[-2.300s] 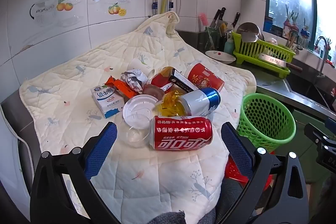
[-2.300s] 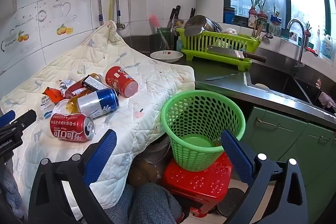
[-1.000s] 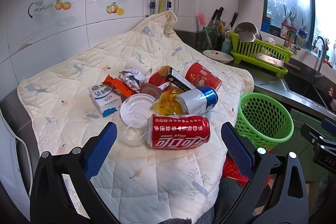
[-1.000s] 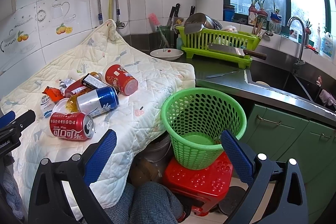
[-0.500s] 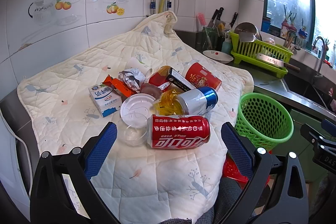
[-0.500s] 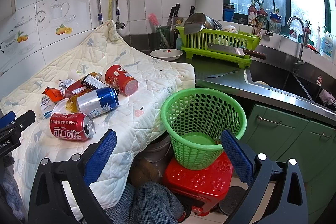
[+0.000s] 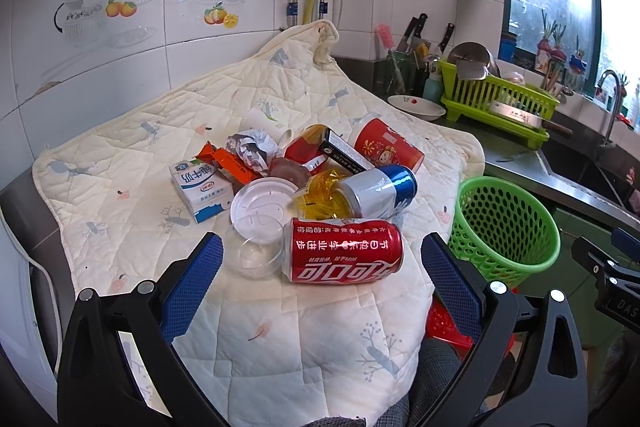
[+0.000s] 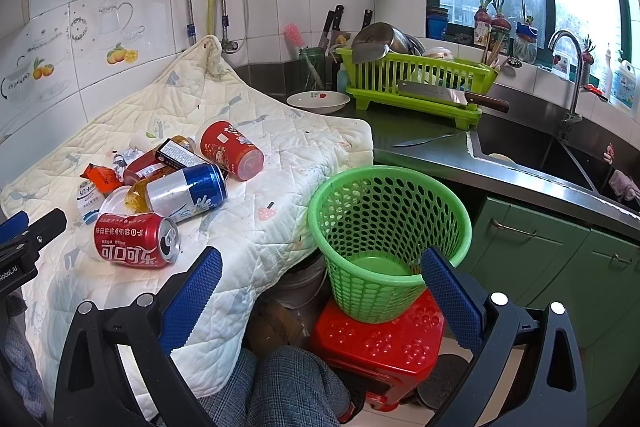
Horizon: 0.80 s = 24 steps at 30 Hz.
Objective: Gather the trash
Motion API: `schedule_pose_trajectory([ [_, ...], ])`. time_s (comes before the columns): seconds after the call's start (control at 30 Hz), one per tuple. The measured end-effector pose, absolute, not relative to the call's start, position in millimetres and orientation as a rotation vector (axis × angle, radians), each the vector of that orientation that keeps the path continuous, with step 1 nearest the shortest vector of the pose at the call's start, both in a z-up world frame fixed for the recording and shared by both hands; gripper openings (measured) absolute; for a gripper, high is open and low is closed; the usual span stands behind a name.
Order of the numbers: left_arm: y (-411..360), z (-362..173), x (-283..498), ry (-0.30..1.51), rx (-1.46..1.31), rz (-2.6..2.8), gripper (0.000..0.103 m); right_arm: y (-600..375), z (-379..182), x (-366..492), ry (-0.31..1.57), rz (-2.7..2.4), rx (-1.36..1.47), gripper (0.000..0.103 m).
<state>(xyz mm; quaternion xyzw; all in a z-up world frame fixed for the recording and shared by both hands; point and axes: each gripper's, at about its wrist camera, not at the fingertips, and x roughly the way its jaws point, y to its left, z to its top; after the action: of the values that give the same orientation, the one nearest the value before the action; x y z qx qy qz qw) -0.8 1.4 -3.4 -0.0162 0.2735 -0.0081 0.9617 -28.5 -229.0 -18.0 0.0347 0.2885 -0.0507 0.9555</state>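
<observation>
Left tongs spread wide, empty, hovering just short of red can on quilted bench; right tongs equally wide, empty, above green basket. Barely shifted over last second; nothing collected, basket bare, first pickup pending.

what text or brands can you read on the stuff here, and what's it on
"可口可乐": the Coca-Cola logo on the red can, upside down in the left wrist view.
"纯牛奶": milk carton.
"DAS...", cut off: right tongs.
"...Robot.AI": left tongs.
Print on the red cup, black box and blue can: too small to read.
</observation>
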Motion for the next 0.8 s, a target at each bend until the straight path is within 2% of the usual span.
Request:
schedule_pose_trajectory([
  [0.8, 6, -10, 12, 0.57, 0.004, -0.037, 0.098, -222, -25, -13, 0.605, -0.073, 0.048, 0.096],
])
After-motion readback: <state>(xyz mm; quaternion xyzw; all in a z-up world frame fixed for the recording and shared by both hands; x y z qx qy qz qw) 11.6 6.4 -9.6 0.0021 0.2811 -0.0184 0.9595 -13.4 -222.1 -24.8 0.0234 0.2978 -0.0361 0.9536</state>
